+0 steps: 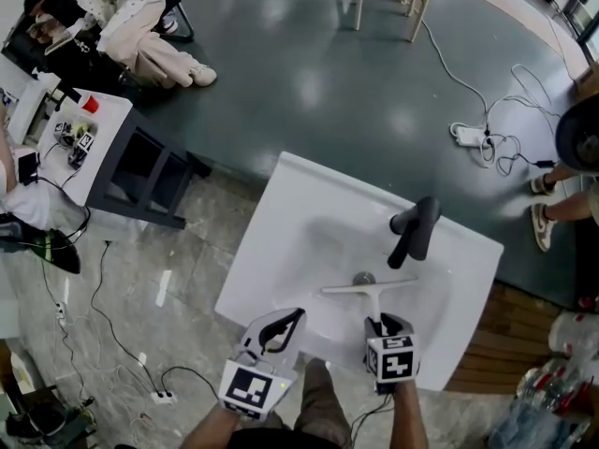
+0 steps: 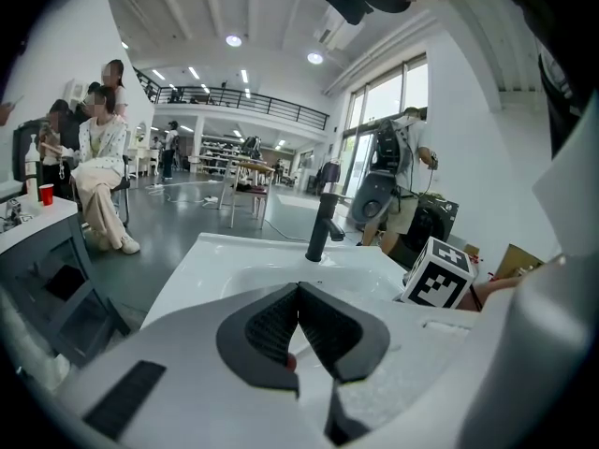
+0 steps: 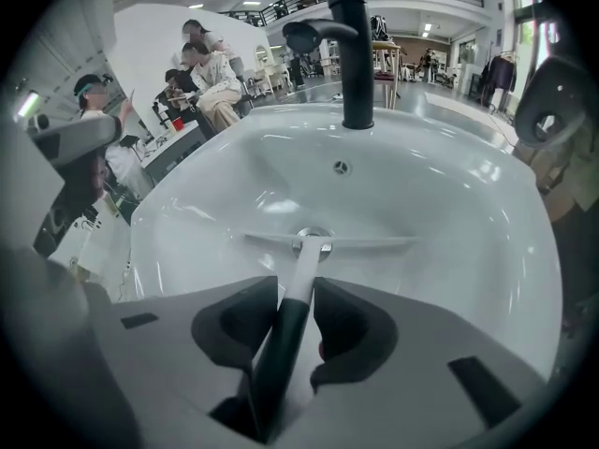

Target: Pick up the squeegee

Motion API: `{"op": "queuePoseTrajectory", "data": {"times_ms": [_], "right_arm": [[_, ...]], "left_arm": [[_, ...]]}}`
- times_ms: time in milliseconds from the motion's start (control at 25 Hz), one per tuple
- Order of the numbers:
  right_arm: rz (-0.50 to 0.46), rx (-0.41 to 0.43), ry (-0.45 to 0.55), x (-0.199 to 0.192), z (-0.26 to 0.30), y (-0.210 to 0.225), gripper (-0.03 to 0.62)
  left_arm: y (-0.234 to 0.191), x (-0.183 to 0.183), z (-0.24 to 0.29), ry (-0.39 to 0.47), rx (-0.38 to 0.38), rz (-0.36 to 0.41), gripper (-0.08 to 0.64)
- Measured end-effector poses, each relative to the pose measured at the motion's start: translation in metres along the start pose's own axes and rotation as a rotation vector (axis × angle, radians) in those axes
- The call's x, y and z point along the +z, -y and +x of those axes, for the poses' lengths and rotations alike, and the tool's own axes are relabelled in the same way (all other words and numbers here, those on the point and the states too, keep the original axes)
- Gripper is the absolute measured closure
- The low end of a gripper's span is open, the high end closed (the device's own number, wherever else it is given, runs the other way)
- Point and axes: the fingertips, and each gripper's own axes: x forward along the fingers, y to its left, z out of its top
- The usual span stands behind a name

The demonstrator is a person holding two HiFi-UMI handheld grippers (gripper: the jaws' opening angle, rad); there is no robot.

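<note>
A squeegee [image 1: 371,288] lies in the white sink [image 1: 281,213], its pale blade across the basin by the drain [image 1: 363,278], its handle running toward me. My right gripper [image 1: 379,326] points steeply down at the basin's near edge. In the right gripper view the squeegee [image 3: 301,283] has its dark-and-white handle between the pads, and the right gripper [image 3: 296,286] is shut on it. My left gripper [image 1: 298,315] hovers over the sink's front rim, left of the squeegee. The left gripper [image 2: 299,289] has its pads meeting with nothing in them.
A black faucet [image 1: 416,228] stands at the back of the basin, just beyond the blade. A grey side table [image 1: 122,162] stands left of the sink. Cables and a power strip [image 1: 468,136] lie on the floor behind. People sit at the far left [image 1: 140,26].
</note>
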Motion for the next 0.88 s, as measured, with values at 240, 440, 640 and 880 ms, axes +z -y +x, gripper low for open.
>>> {"op": "queuePoseTrajectory", "data": {"times_ms": [240,440,640,880], "right_arm": [[0.014,-0.040,0.003,0.000,0.002,0.003,0.483],[0.045,-0.079,0.016,0.003,0.000,0.003,0.494],[0.067,-0.108,0.024,0.003,-0.004,0.003,0.499],[0.068,-0.124,0.049,0.007,-0.013,0.002,0.500]], "left_arm": [[-0.004,-0.002,-0.002,0.005,0.007,-0.004,0.558],[-0.007,-0.003,-0.007,0.007,0.004,-0.004,0.558],[-0.009,0.001,-0.014,0.015,0.003,0.003,0.558],[-0.010,0.007,-0.023,0.029,0.000,0.018,0.558]]}}
